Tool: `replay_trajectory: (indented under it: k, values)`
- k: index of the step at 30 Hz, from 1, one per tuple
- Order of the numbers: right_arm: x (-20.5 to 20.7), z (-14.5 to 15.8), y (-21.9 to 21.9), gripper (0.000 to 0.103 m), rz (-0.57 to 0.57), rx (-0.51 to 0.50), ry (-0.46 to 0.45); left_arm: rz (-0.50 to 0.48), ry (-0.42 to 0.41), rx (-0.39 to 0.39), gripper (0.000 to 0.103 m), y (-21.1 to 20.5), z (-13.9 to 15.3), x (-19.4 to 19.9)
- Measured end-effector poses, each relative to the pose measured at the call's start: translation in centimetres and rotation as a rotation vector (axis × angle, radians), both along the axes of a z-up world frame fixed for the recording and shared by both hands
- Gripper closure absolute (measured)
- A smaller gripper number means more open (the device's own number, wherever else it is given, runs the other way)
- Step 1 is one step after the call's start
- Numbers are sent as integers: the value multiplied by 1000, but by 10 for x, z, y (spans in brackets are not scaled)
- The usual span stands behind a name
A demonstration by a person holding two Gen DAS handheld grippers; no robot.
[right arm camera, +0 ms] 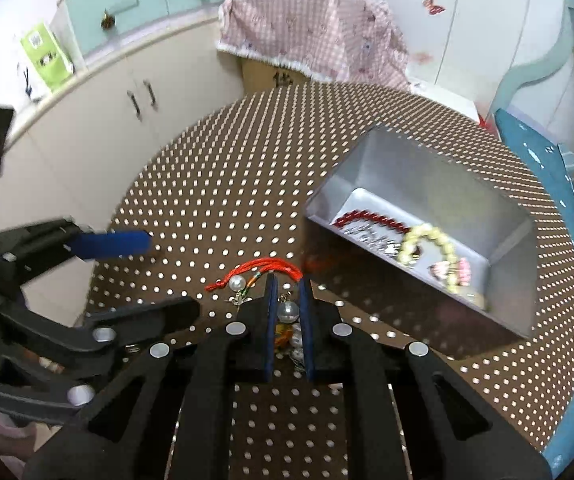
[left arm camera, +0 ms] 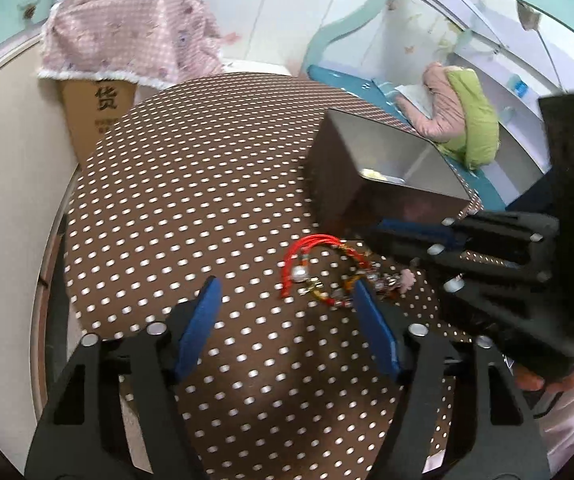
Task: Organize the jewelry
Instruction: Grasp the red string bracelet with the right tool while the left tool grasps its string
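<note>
Right claw (right arm camera: 287, 284) is pinched down on the loose jewelry pile (right arm camera: 287, 320) on the dotted surface (right arm camera: 215, 208); its blue pads stand nearly together with a pearl bead and bits of chain and cord between them, so it reads as gripping a piece out of the tangle, though which strand exactly I cannot tell. The red cord bracelet (right arm camera: 263, 270) fans out just ahead of the pad tips, likely part of the same clump. Left claw (left arm camera: 287, 316) is spread, nothing between its pads, and hovers just beside the pile, the near pad close to the beads; judged as standing by to steady or separate the tangle while the right one lifts. The metal tin (right arm camera: 427, 232) sits open near the pile, to its right in the right view, probably so each piece has a short trip in. View differences: the right wrist view looks into the tin and shows what is already sorted, a red bead strand (right arm camera: 367, 220), a pale yellow bead bracelet (right arm camera: 427, 240), some silver and pink pieces. The left wrist view gets mostly the tin's outer wall (left arm camera: 367, 184) and only a sliver of its floor, but shows the right claw (left arm camera: 367, 236) from the side, low over the pile (left arm camera: 347, 280), and the bracelet's loop lying on the cloth.
</note>
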State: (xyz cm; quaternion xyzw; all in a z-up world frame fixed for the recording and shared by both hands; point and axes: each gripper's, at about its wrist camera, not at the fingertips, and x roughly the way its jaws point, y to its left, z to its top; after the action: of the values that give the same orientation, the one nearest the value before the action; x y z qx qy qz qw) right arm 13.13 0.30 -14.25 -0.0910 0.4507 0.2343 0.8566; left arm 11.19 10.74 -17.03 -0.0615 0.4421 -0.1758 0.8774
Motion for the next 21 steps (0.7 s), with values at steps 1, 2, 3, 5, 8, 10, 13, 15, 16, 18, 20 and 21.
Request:
replay_trajectory:
  k: [1,2,3,5,8,10,13,15,16,18,20,21]
  values:
    - [-1,5,-4,93,-9,8,-11,-8,1,-2,41,-3,0,1]
    - [-4,8,-8,93,-15,13,-20,-19,-1,-8,43,-8,-1,2]
    - [-6,12,-13,93,-22,20,-30,-28,-3,-10,48,-13,-2,3]
    - [-6,16,-21,93,-39,28,-41,-40,-8,-9,57,-20,-3,6]
    - [-4,17,-34,93,-69,34,-47,-55,5,4,72,-31,-8,11]
    - [-4,14,-44,93,-93,41,-42,-42,30,22,77,-36,-13,16]
    - [-6,10,-50,93,-110,48,-29,-25,54,72,83,-42,-20,21]
    - [-6,8,-54,93,-115,58,-20,-16,62,88,83,-43,-21,21]
    - [-6,7,-56,93,-118,61,-18,-13,63,91,83,-43,-22,22]
    - [-7,6,-59,93,-123,66,-16,-5,61,108,86,-44,-23,22]
    - [-6,6,-62,93,-126,72,-15,0,58,126,92,-45,-24,23]
    - [-5,6,-63,93,-128,75,-16,-3,57,126,92,-45,-24,23]
